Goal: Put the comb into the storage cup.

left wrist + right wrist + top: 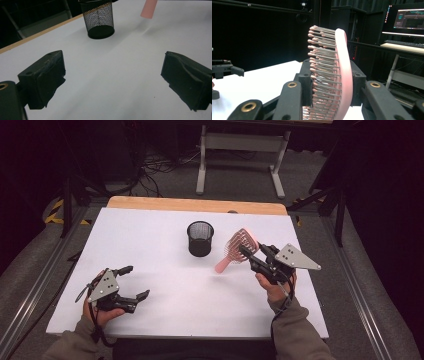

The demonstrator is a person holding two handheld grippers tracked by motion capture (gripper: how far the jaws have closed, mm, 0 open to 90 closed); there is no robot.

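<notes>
A pink hairbrush (pixel 234 251) is held to the right of a black mesh cup (pixel 200 238) that stands upright mid-table. My right gripper (pixel 252 249) is shut on the brush head, one jaw against the bristles and one against the pink back (pixel 342 70). The handle (pixel 148 8) slants down toward the white table, its end just above the surface. My left gripper (pixel 137 281) stands open near the front left edge, with nothing between its wide-spread jaws (pixel 112 82). The mesh cup (pixel 98 21) lies ahead of it.
The white board (pixel 165 305) covers the table, and a wooden strip (pixel 195 204) runs along its far edge. A metal desk frame (pixel 240 150) stands on the floor behind. A lit monitor (pixel 409 18) sits off to the side of the table.
</notes>
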